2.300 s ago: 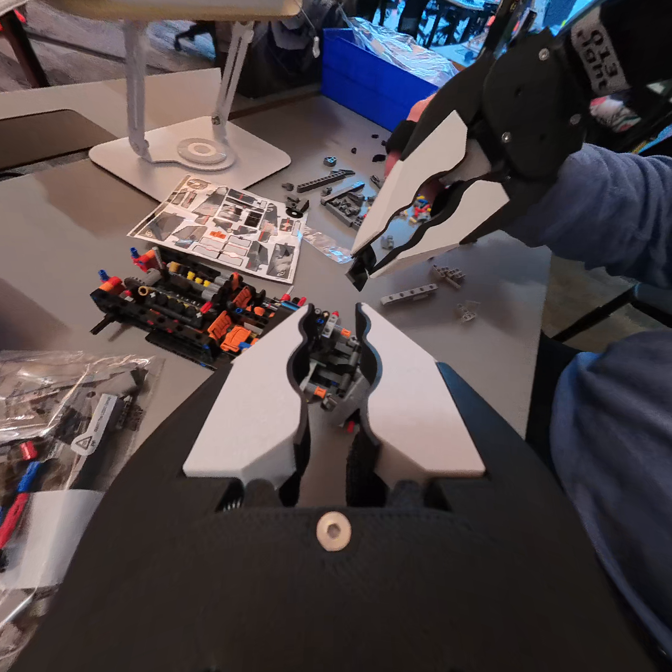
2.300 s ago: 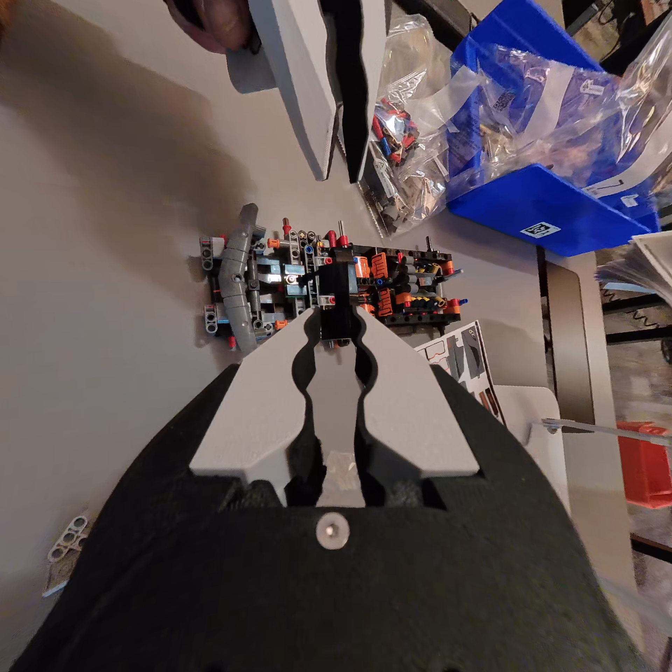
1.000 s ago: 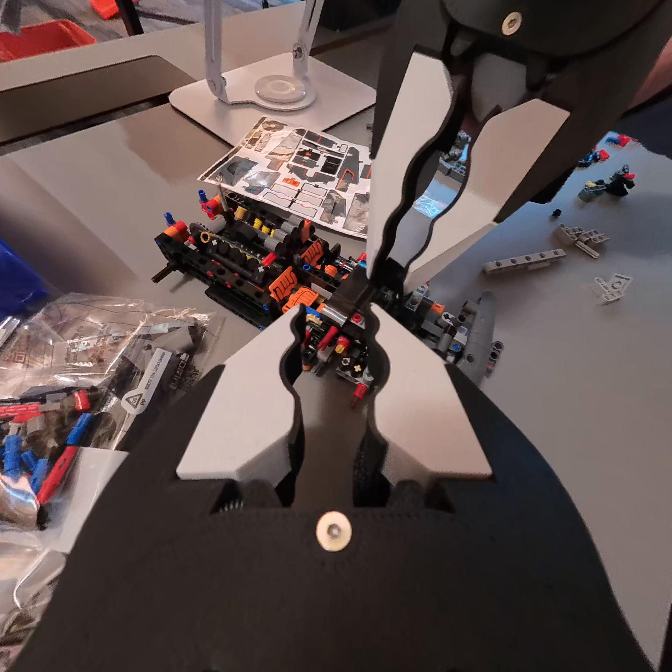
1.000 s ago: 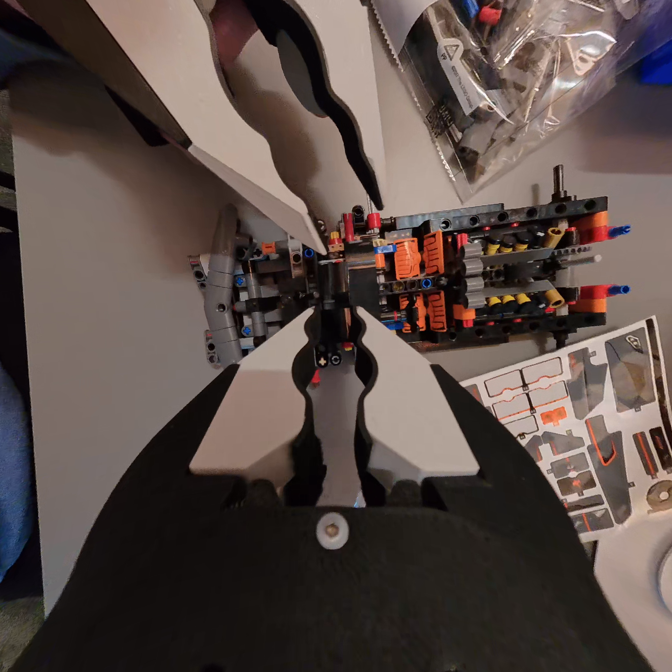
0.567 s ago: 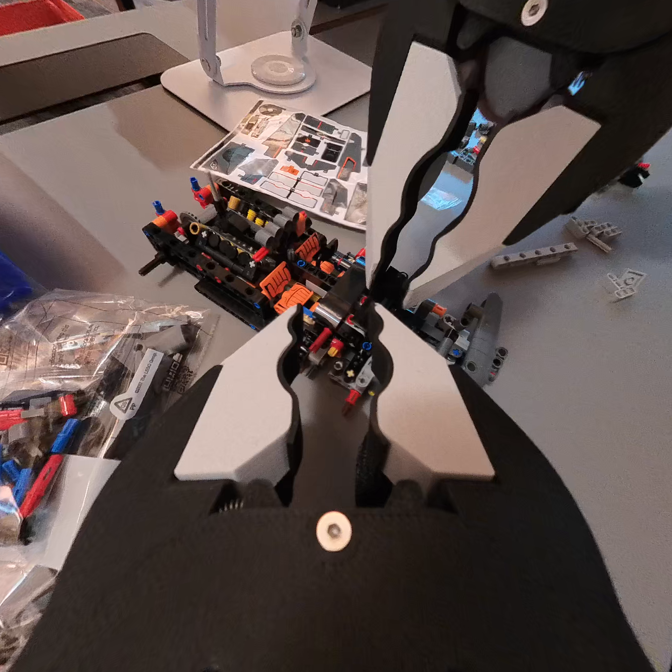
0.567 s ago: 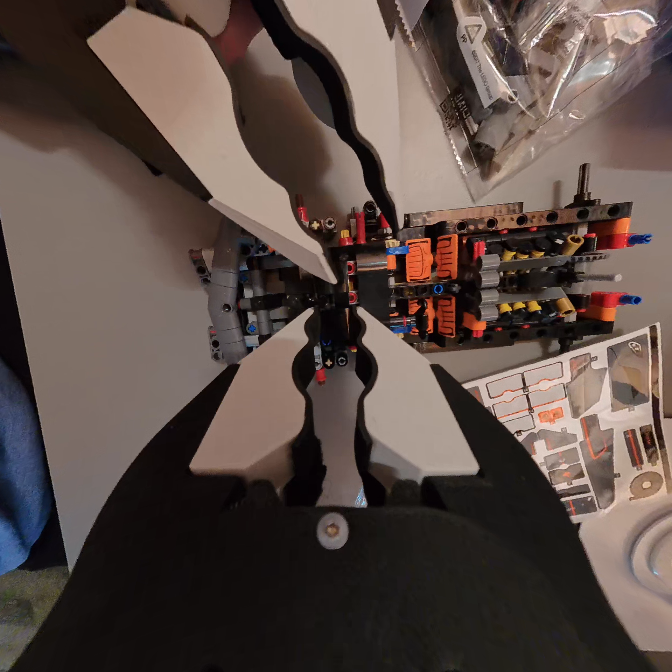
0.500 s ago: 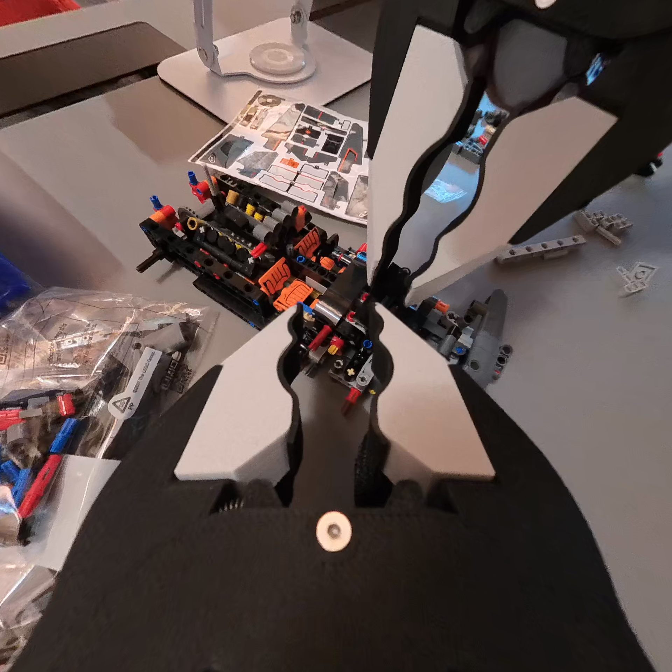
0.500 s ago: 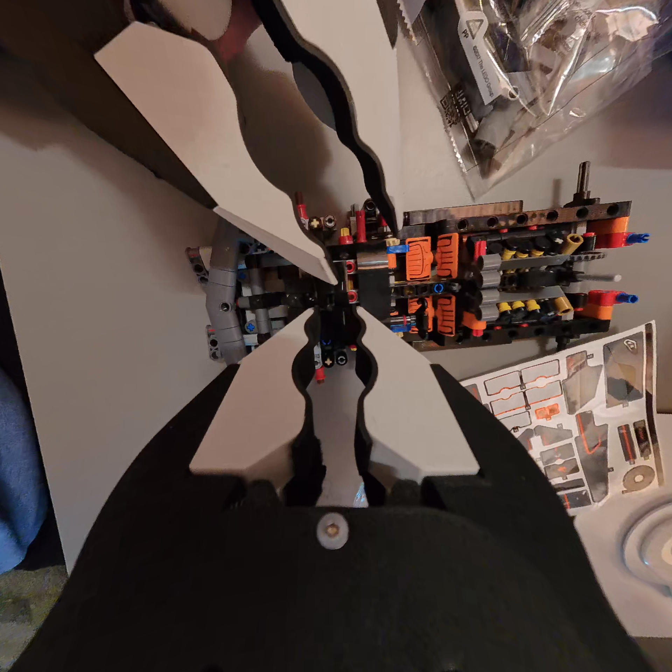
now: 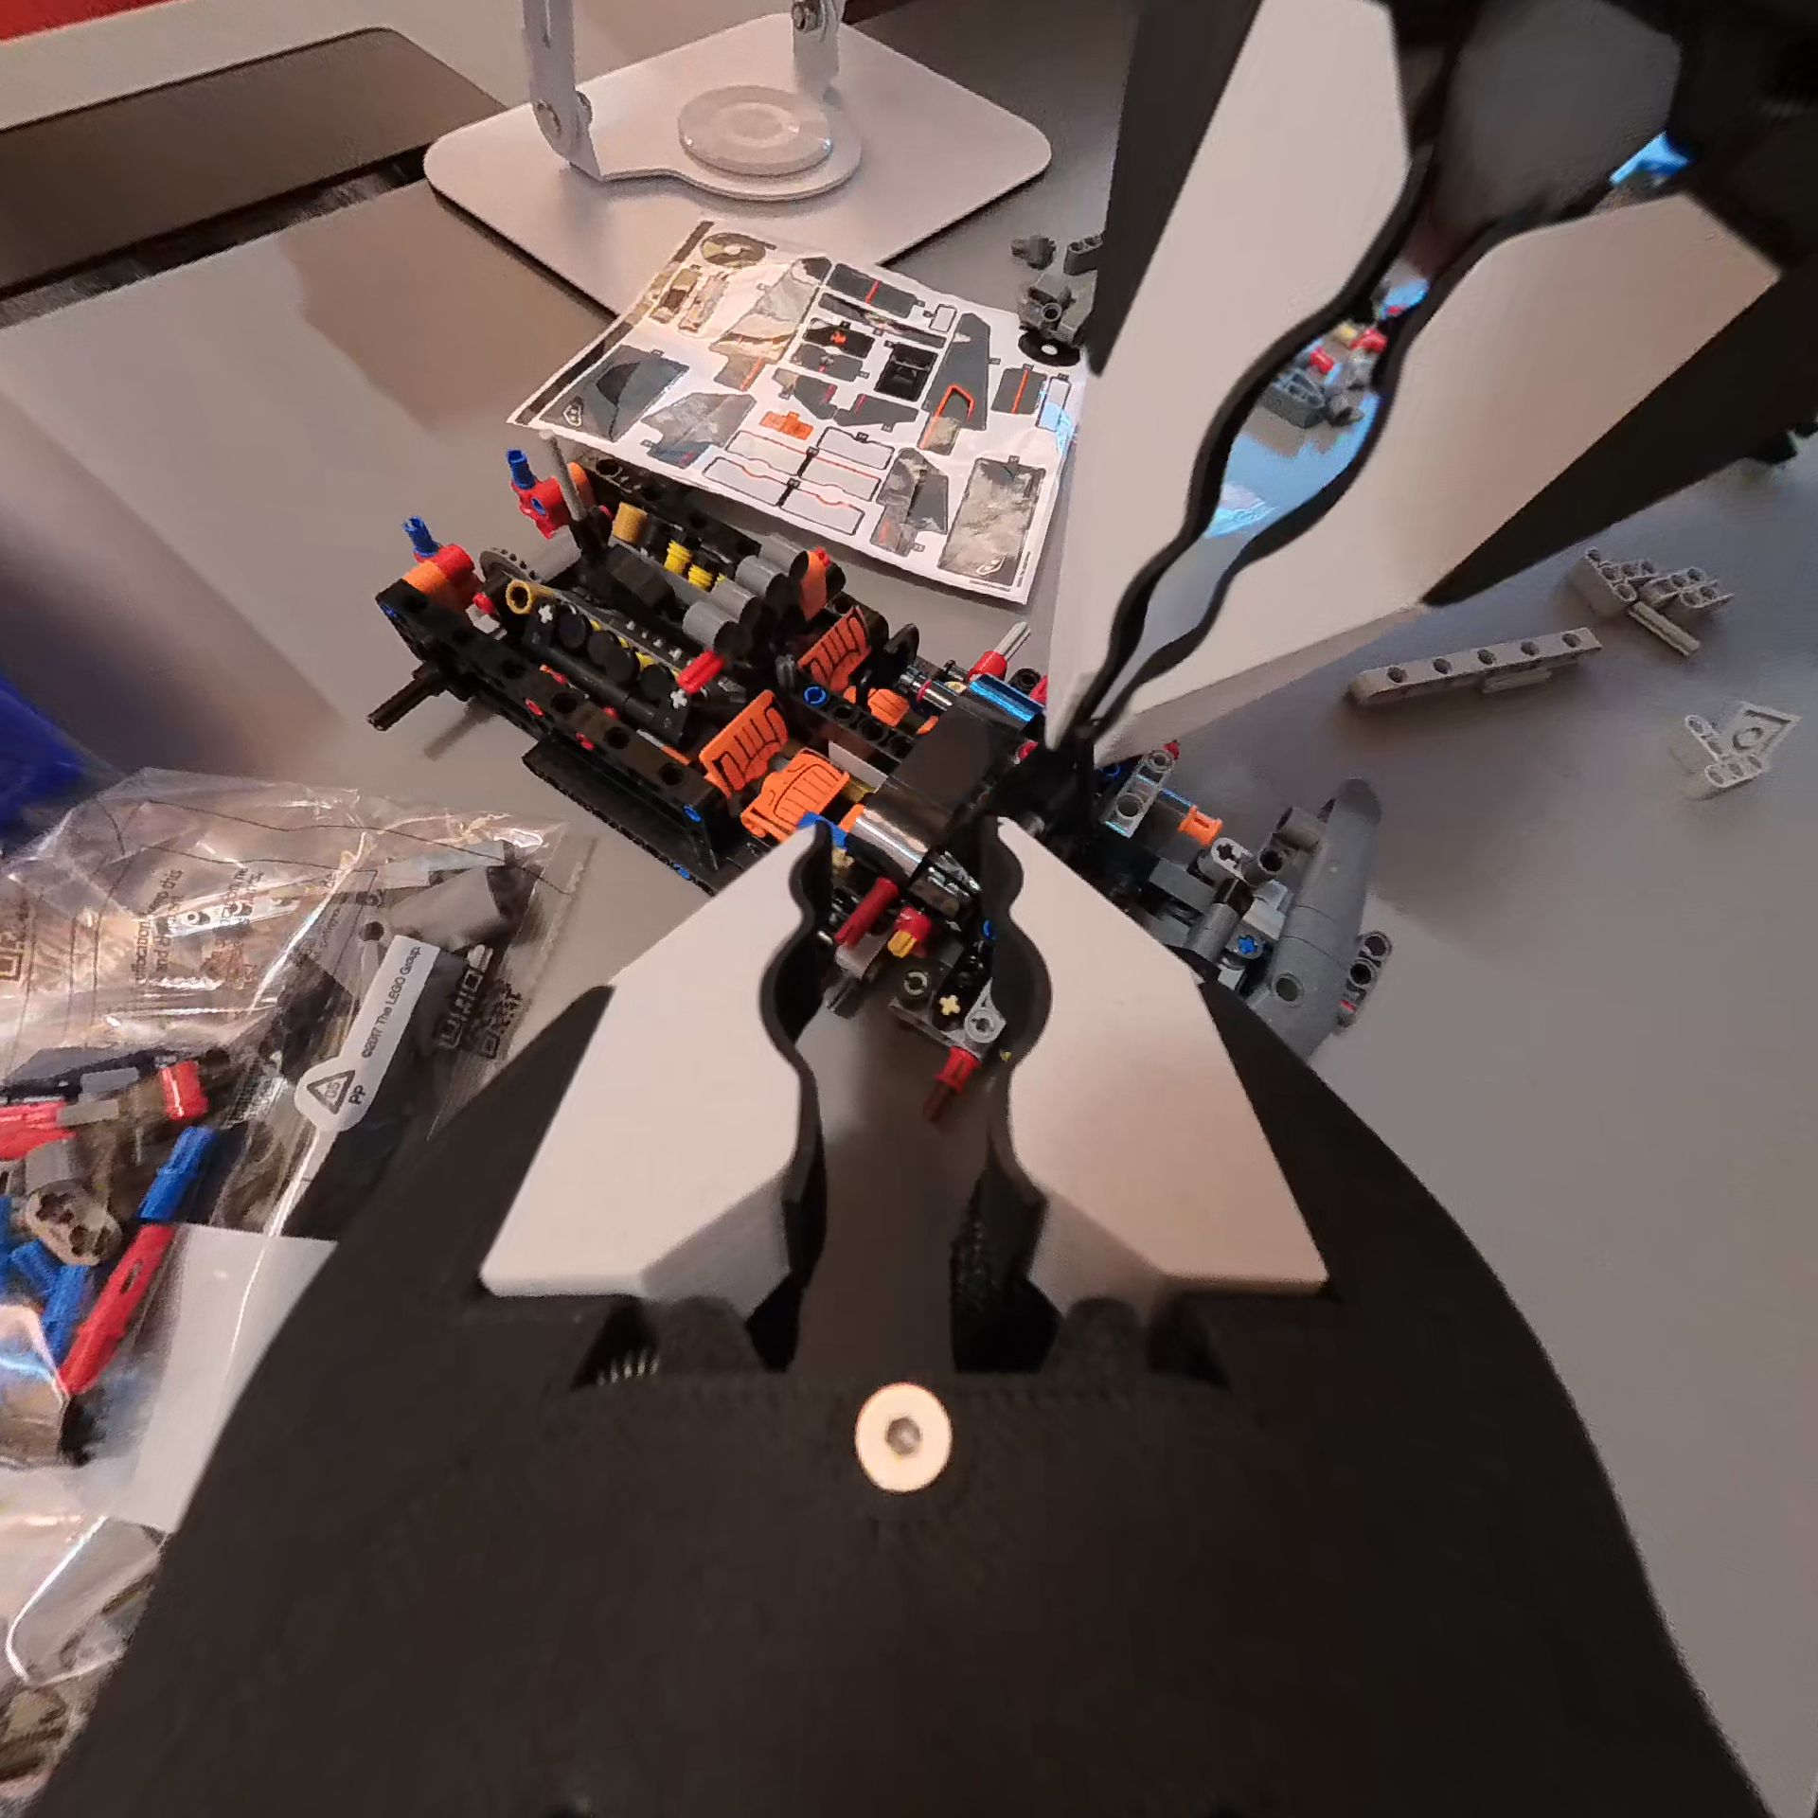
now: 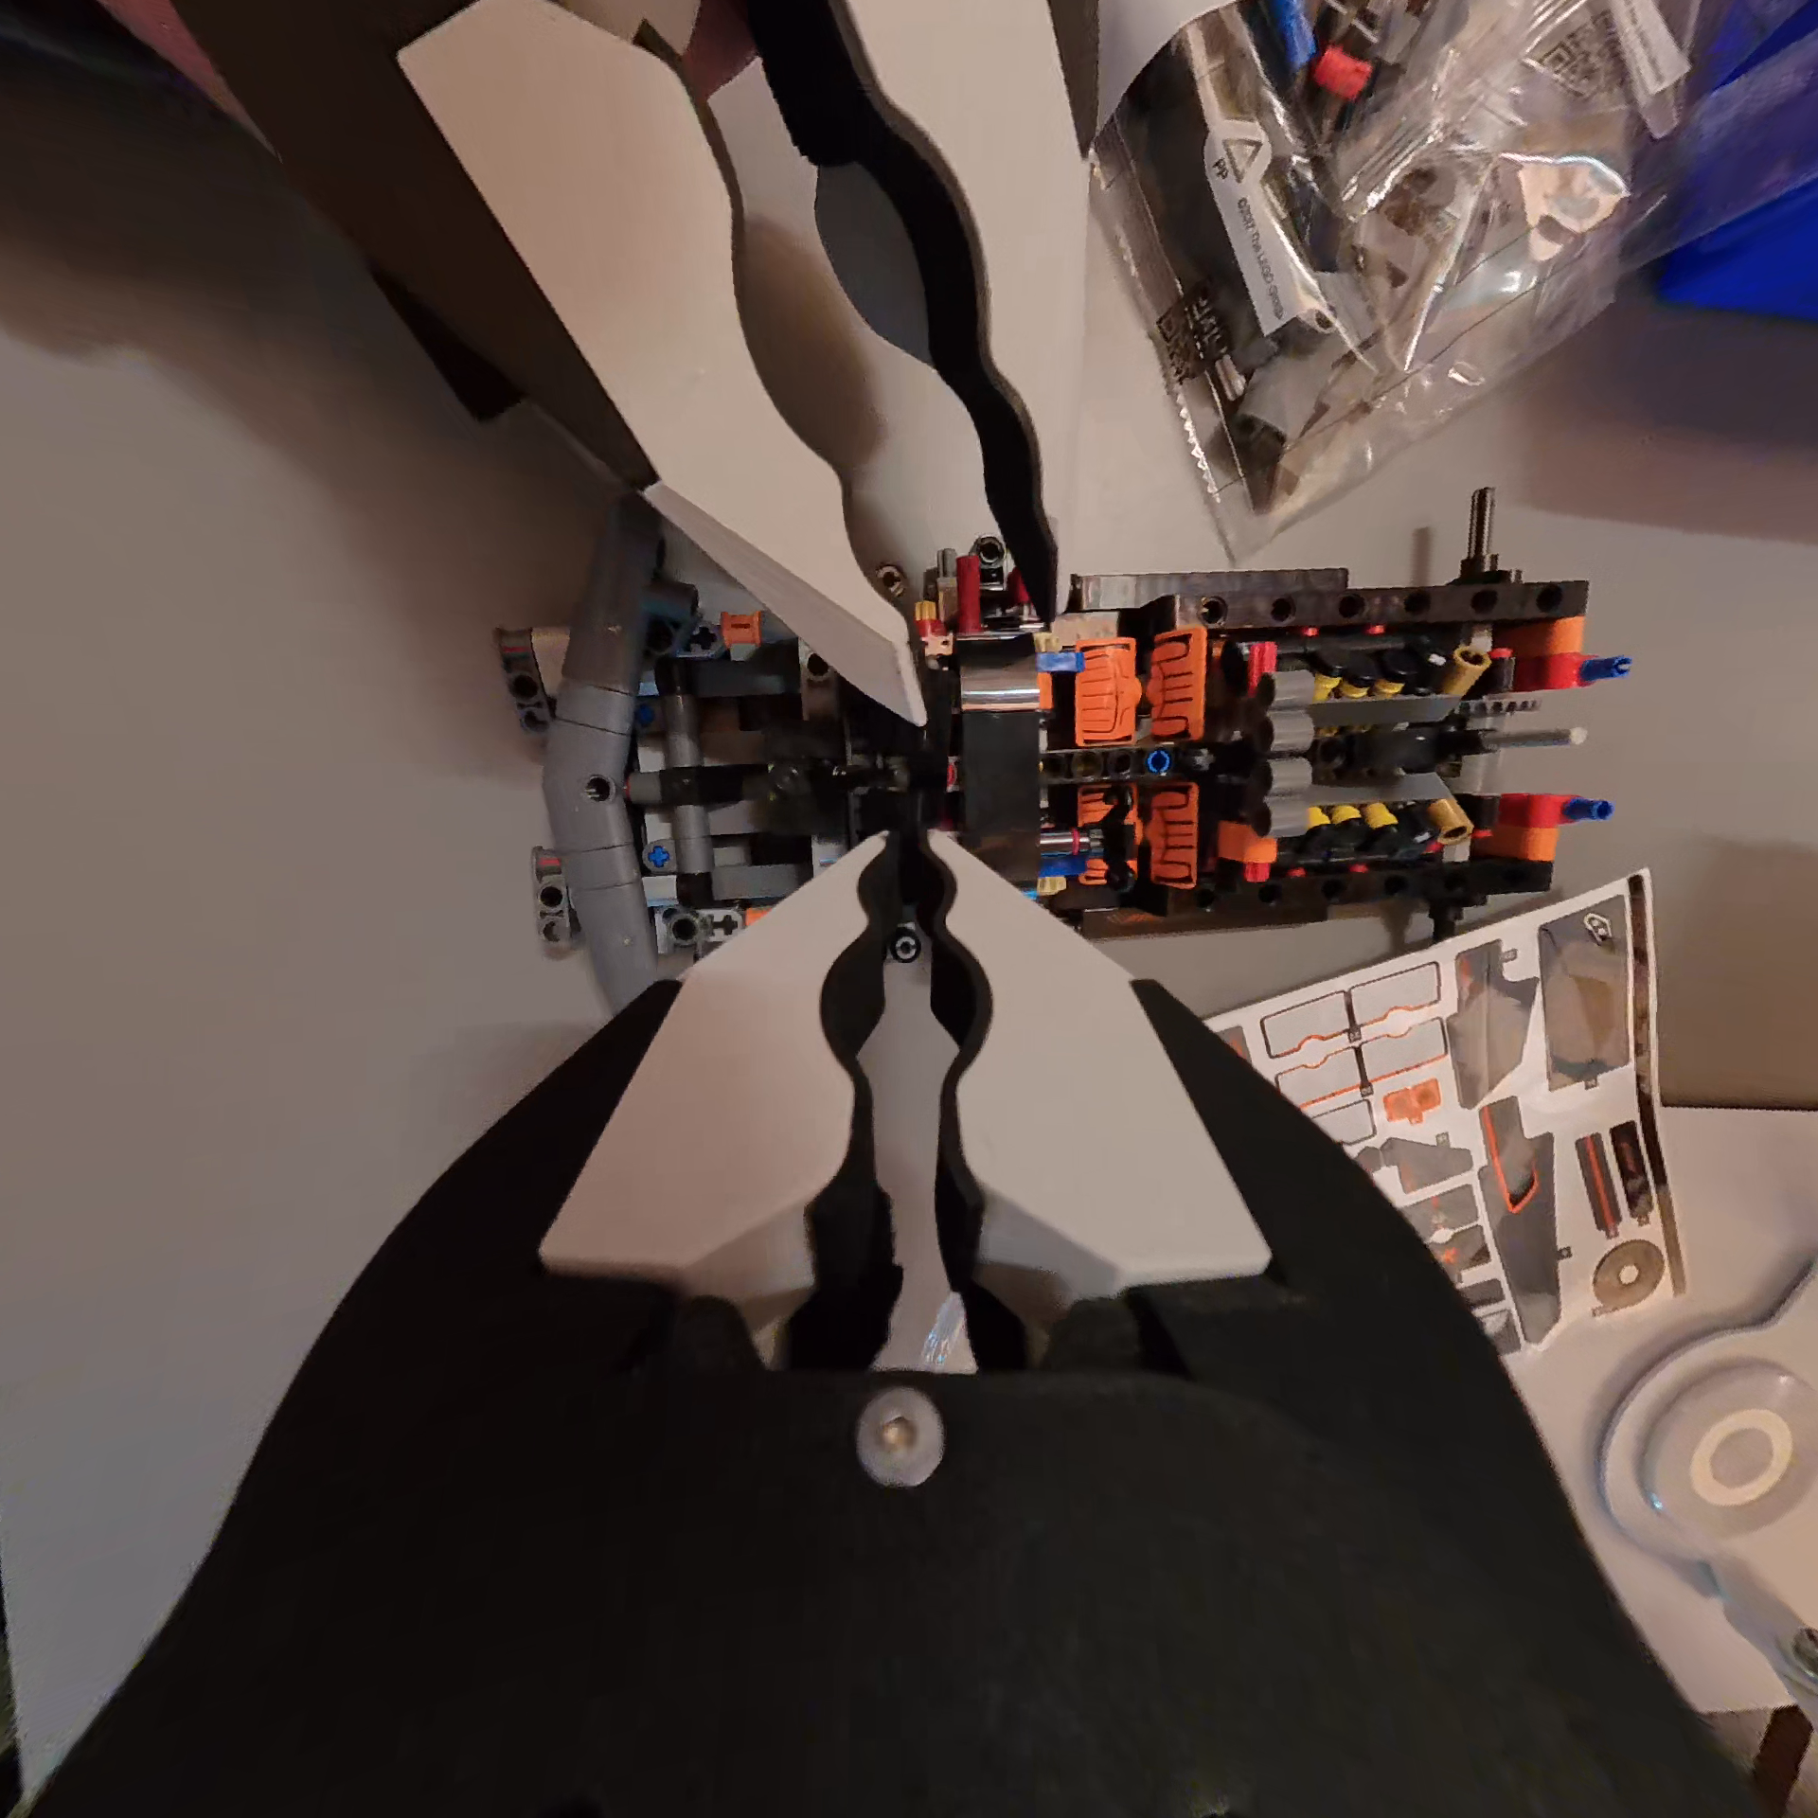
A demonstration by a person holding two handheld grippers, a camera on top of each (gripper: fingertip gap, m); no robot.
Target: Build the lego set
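We judge the lego model mid-table light, stiff but snap-apart: our left gripper spread wide steadies its frame, our right gripper nearly closed, contents unclear.

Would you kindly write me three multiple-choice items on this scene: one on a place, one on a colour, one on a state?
1. Where does the sticker sheet lie?
A in the blue bin; B between the model and the stand base; C under the bag.
2. What colour are the model's ribbed parts?
A green; B white; C orange.
3. How stand the jaws of the right gripper?
A nearly closed at the model's middle; B wide apart; C out of view.

Answers: B, it lies beside the model and reaches the base; C, four orange ones show from above; A, the tips nearly meet on a black piece.
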